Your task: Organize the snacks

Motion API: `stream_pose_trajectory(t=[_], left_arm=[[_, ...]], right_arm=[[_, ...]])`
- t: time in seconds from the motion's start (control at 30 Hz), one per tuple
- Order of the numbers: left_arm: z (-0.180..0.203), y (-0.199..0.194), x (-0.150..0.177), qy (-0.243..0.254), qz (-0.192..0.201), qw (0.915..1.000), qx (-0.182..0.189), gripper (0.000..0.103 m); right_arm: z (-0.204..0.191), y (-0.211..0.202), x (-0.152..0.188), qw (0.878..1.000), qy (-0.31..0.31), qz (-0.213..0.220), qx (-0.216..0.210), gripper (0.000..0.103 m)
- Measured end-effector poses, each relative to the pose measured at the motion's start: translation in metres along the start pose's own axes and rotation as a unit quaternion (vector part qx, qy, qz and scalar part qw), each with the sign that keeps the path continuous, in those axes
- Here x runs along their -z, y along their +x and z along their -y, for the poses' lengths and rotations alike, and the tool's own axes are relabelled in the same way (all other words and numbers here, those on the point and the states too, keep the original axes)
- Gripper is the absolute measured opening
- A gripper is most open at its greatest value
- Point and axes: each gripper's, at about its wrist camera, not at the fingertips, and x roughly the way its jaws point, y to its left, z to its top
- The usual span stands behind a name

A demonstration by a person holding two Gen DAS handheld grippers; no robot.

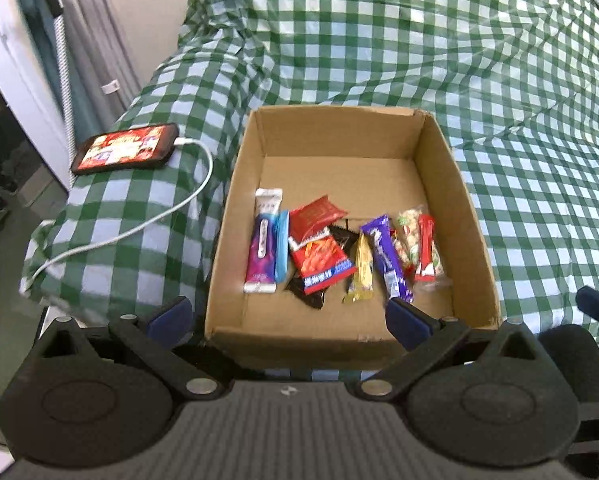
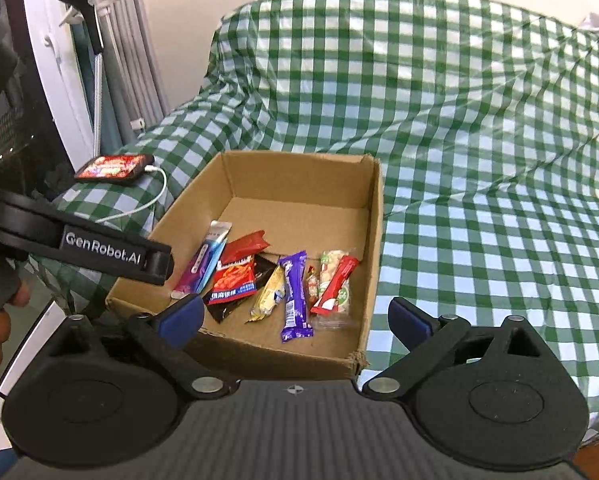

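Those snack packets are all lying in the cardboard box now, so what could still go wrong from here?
The cardboard box sits on a soft, rumpled checked cover, so a nudge from the open left gripper might tip it. The phone lies near the cover's edge with its white cable trailing beside the box; snagging it could drag the phone off.

A black packet [image 1: 341,240] lies mostly hidden under the red packets [image 1: 319,252]. Packet print is too small to read. The phone [image 1: 125,149] screen is blurred.
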Motion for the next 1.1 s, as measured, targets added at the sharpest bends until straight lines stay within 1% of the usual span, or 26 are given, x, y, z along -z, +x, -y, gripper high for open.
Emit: stream_pose_trajectory(t=[0.07,0.1,0.23,0.33,0.5,0.67,0.83,1.1], left_arm=[[-0.001,-0.006,0.005,0.002,-0.004,0.9999,0.013,0.103],[-0.001,-0.009,0.009,0.001,-0.003,0.9999,0.013,0.103],[0.002,-0.019,0.02,0.007,0.013,0.9999,-0.008,0.103],[0.003,-0.025,0.025,0.01,0.017,0.9998,-0.009,0.103],[0.004,-0.034,0.026,0.018,0.026,0.9994,-0.017,0.103],[0.004,-0.039,0.026,0.025,0.043,0.9982,-0.034,0.103],[0.001,-0.037,0.022,0.022,0.041,0.9982,-0.039,0.103],[0.002,-0.033,0.019,0.028,0.037,0.9983,-0.036,0.103]], right_arm=[[-0.001,-0.009,0.002,1.0,0.001,0.01,0.001,0.1],[-0.001,-0.012,0.004,1.0,0.0,0.013,0.0,0.1],[-0.004,-0.024,0.009,1.0,-0.005,0.024,-0.002,0.1],[-0.005,-0.032,0.01,0.999,-0.006,0.035,-0.001,0.1],[-0.003,-0.041,0.012,0.999,-0.001,0.047,0.002,0.101],[-0.002,-0.044,0.013,0.999,0.003,0.053,0.005,0.101],[-0.001,-0.044,0.012,0.999,0.003,0.054,0.005,0.101],[-0.001,-0.043,0.012,0.999,0.002,0.054,0.006,0.101]])
